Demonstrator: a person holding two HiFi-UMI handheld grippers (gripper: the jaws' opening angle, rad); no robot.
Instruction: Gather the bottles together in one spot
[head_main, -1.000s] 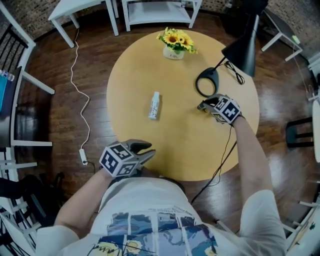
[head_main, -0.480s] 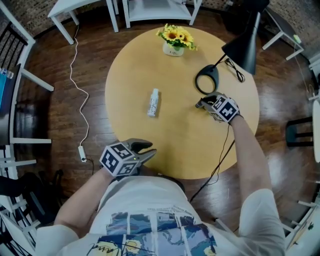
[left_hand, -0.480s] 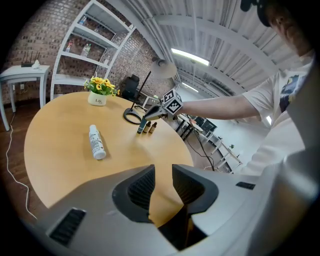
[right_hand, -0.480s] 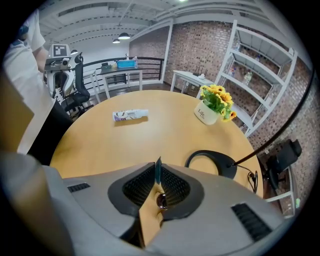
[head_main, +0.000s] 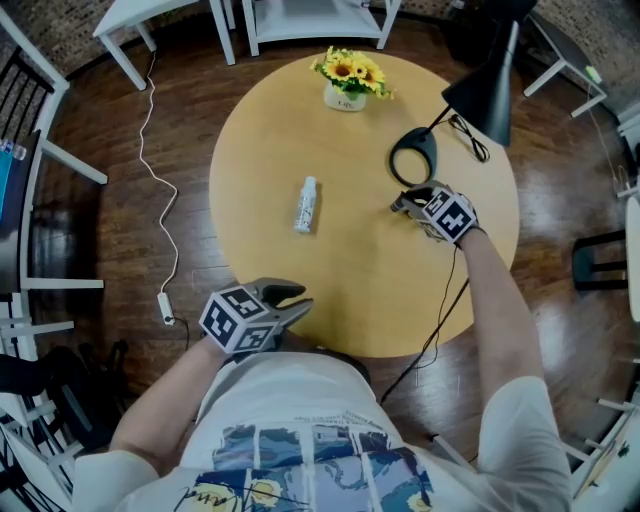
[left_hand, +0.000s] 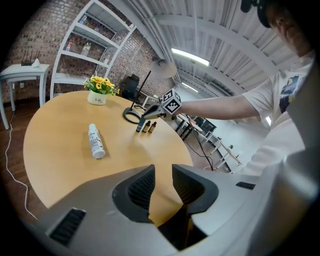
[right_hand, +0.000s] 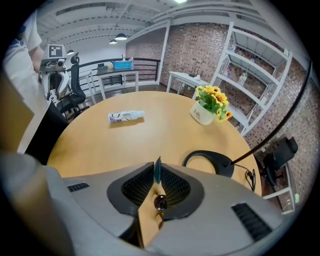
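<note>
- The right gripper (right_hand: 156, 169) tips steeply down at the desk (head_main: 350, 290). Its jaws have just been easing open and now stand a little apart.
- Between them is the cap of one of the small brown bottles (right_hand: 160, 202), with a sliver of desk showing beside it.
- From the left gripper view, those bottles stand upright, side by side, right under that gripper.
- The left gripper (left_hand: 163, 170) hangs at the desk's near edge, jaws drawn together, nothing between them.
- The white bottle (head_main: 306, 204) lies on its side mid-desk, well apart from the brown ones.
- The desk is round, pale wood. The black lamp base (head_main: 422, 150) is just beyond the right gripper, and the sunflower pot (head_main: 345, 97) is at the far rim.
- Around it are a dark plank floor (head_main: 120, 230), a brick wall (right_hand: 190, 50) and white shelving (right_hand: 250, 75).
- Against a second ago, the white bottle and the left gripper are unmoved, and the right gripper has barely shifted.
</note>
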